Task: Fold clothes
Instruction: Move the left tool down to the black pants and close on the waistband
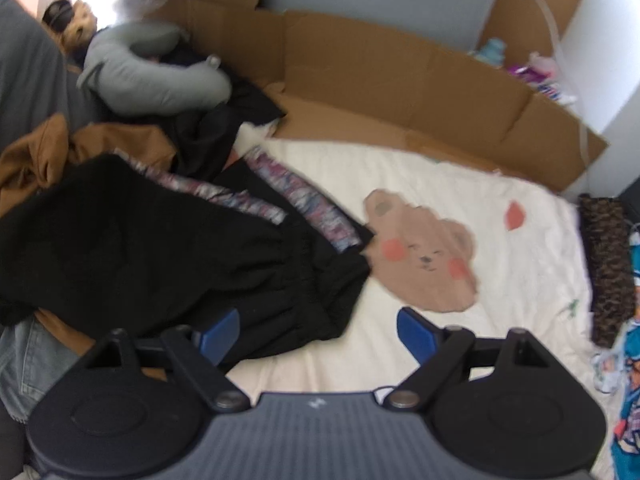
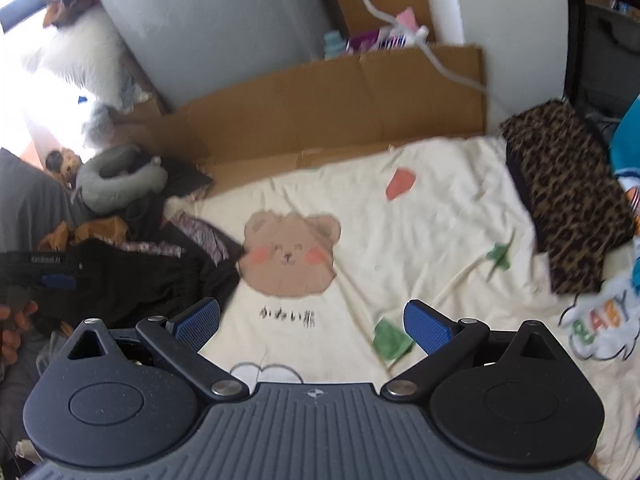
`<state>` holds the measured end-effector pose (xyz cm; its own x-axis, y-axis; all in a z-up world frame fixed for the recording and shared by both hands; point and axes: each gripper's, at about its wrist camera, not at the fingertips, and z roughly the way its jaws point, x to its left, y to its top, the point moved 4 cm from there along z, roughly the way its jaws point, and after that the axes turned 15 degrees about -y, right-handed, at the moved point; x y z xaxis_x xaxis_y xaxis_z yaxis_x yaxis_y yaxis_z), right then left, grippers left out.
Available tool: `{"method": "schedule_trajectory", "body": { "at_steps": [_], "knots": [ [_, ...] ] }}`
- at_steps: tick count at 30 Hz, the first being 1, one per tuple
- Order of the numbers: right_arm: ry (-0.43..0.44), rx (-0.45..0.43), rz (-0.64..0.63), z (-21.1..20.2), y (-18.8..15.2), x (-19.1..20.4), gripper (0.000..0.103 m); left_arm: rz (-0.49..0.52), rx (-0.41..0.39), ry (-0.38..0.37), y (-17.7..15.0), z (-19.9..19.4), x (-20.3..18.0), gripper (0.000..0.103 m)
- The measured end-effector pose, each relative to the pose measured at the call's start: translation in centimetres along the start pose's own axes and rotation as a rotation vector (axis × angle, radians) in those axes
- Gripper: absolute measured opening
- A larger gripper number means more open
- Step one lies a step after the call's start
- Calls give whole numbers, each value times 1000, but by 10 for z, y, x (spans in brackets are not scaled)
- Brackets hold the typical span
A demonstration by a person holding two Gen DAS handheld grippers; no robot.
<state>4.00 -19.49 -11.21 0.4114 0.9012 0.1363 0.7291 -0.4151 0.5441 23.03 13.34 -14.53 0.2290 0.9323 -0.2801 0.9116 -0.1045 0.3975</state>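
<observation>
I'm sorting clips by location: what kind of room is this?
Probably a bedroom: a cream bear-print blanket spread like bedding, a pile of clothes on it, and a neck pillow by a plush toy.

A bed is covered by a cream blanket (image 2: pixel 420 236) printed with a bear face (image 2: pixel 288 256). Black trousers with patterned side stripes (image 1: pixel 168 248) are heaped at its left, a leopard-print cloth (image 2: pixel 568 200) is laid at its right, and flattened cardboard (image 1: pixel 360 80) is spread behind.

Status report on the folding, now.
Left gripper open, empty, over the black garment with patterned side stripes. Right gripper open, empty, above cream bear-print blanket. Brown garment crowds the left.
</observation>
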Motion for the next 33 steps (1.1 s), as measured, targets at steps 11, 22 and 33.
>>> {"method": "schedule_trajectory", "body": {
  "at_steps": [11,22,33],
  "knots": [
    [71,83,31,50,-53,18,99,129,89,36,-24,77,54,85],
    [19,163,23,82,-93,17,99,303,168,91,-69,129,80,75],
    [-12,202,0,93,-108,10,99,349,135,84,-83,148,98,75]
  ]
}}
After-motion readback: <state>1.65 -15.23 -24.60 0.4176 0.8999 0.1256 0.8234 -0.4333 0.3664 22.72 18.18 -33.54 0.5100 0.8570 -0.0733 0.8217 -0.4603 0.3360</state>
